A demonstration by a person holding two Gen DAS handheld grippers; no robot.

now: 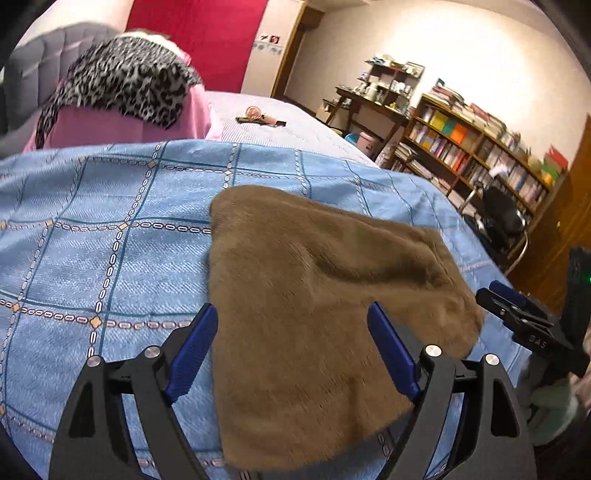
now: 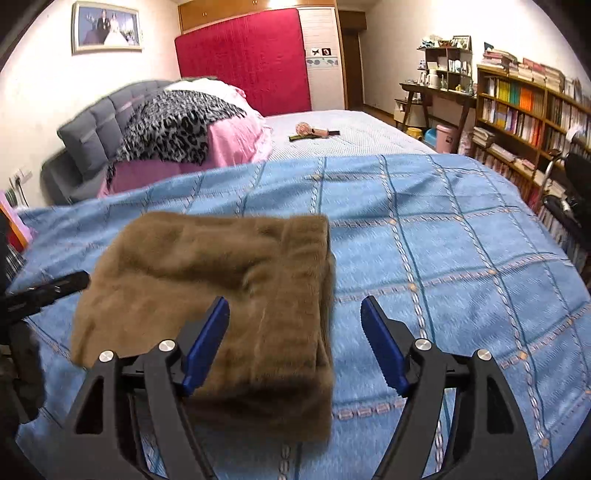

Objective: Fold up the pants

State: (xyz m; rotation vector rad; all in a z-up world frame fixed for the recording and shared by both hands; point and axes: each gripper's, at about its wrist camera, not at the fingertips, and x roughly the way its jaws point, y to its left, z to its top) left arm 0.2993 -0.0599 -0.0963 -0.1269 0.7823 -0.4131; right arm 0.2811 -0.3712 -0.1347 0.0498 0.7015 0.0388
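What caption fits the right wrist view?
Open right claw above the folded brown pants on the blue bedspread.

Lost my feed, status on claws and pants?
Left claw and right claw open, empty. Brown pants folded on blue bedspread. Nothing in the way.

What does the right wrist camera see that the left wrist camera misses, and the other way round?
Only the right wrist view shows the framed photo on the wall and the right hand-held gripper from behind, jaws open, with the pants' right edge between them. Only the left wrist view shows the left hand-held gripper from behind, jaws open over the pants. Both show the folded brown pants lying on the blue checked bedspread, the leopard-print cloth, the red panel and the bookshelf.
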